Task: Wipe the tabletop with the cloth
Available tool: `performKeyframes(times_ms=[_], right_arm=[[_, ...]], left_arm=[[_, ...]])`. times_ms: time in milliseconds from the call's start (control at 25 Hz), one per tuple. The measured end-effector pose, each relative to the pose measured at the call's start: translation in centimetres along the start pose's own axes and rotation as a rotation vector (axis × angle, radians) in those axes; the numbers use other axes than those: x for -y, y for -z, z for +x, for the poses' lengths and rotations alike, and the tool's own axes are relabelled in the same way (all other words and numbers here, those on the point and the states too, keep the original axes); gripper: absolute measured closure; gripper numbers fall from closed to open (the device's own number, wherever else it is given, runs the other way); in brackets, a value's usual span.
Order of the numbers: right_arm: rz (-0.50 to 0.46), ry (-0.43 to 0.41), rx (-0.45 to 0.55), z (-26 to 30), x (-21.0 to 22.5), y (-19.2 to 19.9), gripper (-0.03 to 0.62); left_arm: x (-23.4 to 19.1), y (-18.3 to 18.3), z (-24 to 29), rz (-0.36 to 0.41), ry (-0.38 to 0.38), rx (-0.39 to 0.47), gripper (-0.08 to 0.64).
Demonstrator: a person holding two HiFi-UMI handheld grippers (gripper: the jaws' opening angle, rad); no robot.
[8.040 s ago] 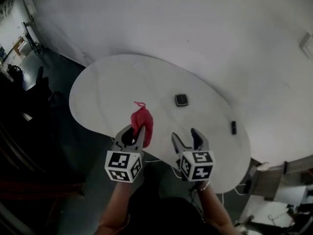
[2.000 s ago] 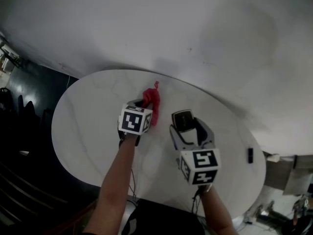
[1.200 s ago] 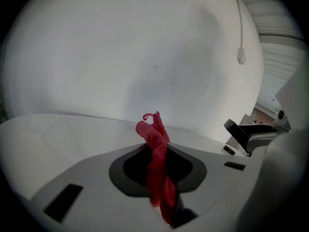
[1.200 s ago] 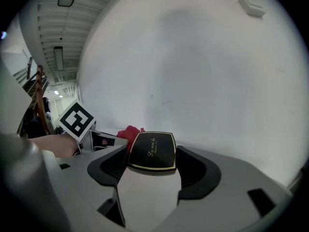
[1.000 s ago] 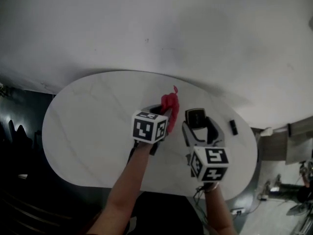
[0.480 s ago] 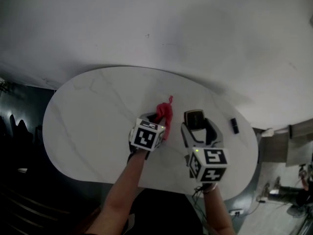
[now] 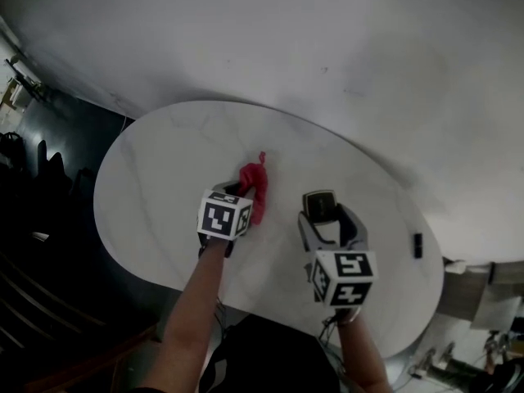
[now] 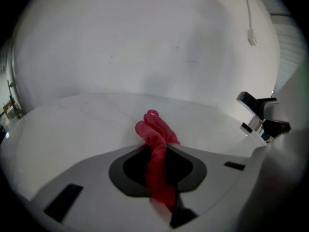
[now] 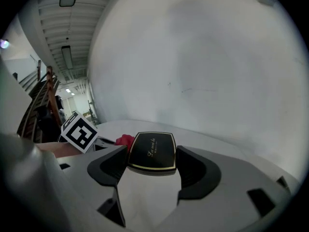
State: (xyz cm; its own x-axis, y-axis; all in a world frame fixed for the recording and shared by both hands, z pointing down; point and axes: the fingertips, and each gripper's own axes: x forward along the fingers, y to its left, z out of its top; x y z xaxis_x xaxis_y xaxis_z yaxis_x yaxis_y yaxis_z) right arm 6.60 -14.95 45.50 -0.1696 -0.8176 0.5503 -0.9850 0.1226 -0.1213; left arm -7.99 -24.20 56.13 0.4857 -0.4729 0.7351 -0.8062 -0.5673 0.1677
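A red cloth [image 7: 255, 188] lies bunched on the white oval tabletop [image 7: 164, 162], and my left gripper [image 7: 240, 191] is shut on it. In the left gripper view the cloth [image 8: 155, 134] runs up between the jaws of the left gripper [image 8: 157, 154] and spills out onto the table ahead. My right gripper [image 7: 327, 213] hovers to the right of the cloth, shut on a black case with a gold rim [image 7: 321, 204]. In the right gripper view the black case [image 9: 151, 151] sits clamped between the right gripper's [image 9: 150, 154] jaws.
A small black object [image 7: 417, 245] lies near the table's right end. A curved white wall [image 7: 327, 39] rises just behind the table. Dark floor with chairs [image 7: 41, 170] lies off the table's left edge.
My left gripper has slid the cloth leftward across the table, away from the right gripper. The right gripper still holds the black case, lifted from the table since the earliest frame.
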Motion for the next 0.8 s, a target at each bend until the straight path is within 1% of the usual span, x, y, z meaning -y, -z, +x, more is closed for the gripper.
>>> performKeyframes(times_ms=[200,320,520,640,800], right_arm=[[-0.035,-0.057,-0.015,1.3,-2.3,-0.2,0.282],[-0.051,-0.075,-0.022,1.8,-3.0,-0.4,0.282],[-0.068,-0.078,-0.016,1.6,-3.3,-0.9,0.282],[-0.072,-0.071,-0.01,1.3,-3.1,-1.1,0.282],[-0.07,-0.06,-0.001,0.8,-3.1,-1.1,0.282]], left_arm=[[-3.9,0.5,-1.7,-0.064,-0.059,0.004,0.495],[-5.9,0.5,-2.7,-0.093,-0.101,0.011,0.495],[-9.5,1.3,-4.9,-0.124,-0.211,0.02,0.495],[-10.7,1.5,-6.5,-0.152,-0.251,0.064,0.495],[-10.8,0.5,-9.2,-0.162,-0.271,0.155,0.495]])
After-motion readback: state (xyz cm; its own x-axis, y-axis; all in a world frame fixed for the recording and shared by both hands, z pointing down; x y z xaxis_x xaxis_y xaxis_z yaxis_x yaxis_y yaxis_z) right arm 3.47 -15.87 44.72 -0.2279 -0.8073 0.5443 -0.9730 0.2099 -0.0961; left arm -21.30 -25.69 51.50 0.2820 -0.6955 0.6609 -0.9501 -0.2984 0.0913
